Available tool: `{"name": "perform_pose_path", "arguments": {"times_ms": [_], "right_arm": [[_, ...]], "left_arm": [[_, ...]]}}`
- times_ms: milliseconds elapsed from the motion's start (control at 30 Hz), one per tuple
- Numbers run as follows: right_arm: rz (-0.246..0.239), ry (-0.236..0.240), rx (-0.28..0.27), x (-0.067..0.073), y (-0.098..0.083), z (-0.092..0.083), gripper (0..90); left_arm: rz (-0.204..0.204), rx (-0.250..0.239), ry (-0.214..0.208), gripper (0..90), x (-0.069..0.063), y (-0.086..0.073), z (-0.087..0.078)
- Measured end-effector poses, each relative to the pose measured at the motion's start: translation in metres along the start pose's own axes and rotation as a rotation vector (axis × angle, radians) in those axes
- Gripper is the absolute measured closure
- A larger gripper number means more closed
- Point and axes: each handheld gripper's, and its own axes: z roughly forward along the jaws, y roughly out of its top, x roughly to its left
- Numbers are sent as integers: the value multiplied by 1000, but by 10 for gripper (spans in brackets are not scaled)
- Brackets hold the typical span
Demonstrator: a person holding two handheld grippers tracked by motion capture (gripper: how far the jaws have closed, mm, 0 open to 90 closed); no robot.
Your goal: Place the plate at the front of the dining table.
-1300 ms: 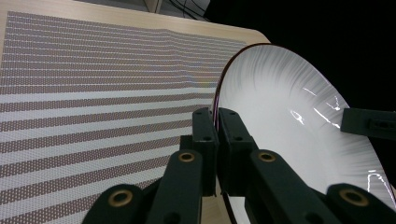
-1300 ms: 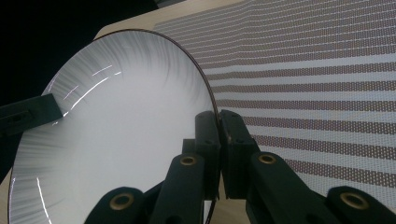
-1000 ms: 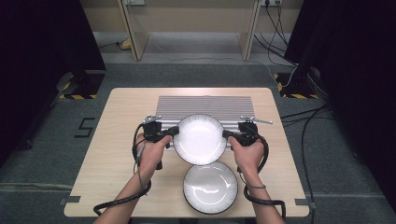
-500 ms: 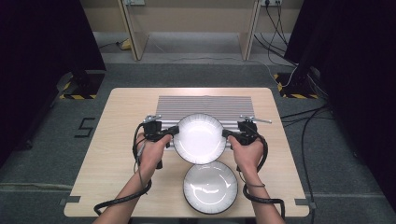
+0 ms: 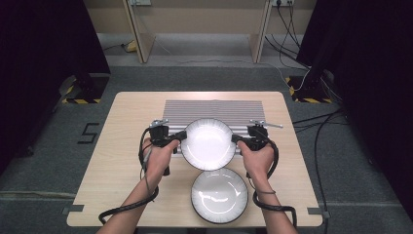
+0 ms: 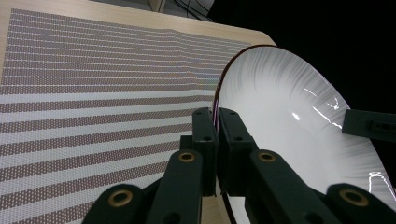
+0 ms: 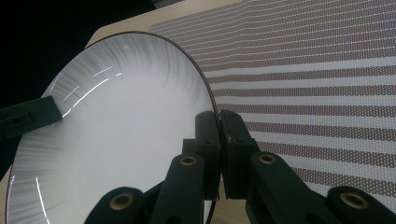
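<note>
step in hand: I've got the white round ceramic plate with the dark rim pinched from both sides, carrying it over the grey striped woven placemat on the pale wooden tabletop; looks to me like a two-handed carry, either onto the mat or toward the second white dark-rimmed plate sitting nearer to me

how to do it well: keep both hands level with each other so the plate doesn't tip; move them together at one pace, since a rim grip this thin will twist if one side leads; come down flat, let the base settle, only then let go

left tool: jaws closed right down on the plate's left rim, edge sandwiched between the two black pads; nothing else touched

right tool: same story on the opposite rim, clamped tight with the edge between the pads

where the plate is: up off the tabletop between my two tools, over the near edge of the mat, tilted a bit; it overlaps the far edge of the other plate from above; can't tell if they touch

watch out for: glazed rim is slick, so I reckon any squeeze let-up means a slide
</note>
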Motion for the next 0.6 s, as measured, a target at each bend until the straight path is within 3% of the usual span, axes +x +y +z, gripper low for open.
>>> {"name": "perform_pose_path", "arguments": {"times_ms": [600], "right_arm": [[8,-1,3,-1,6,7,871]], "left_arm": [[-12,4,5,859,5,4,6]]}}
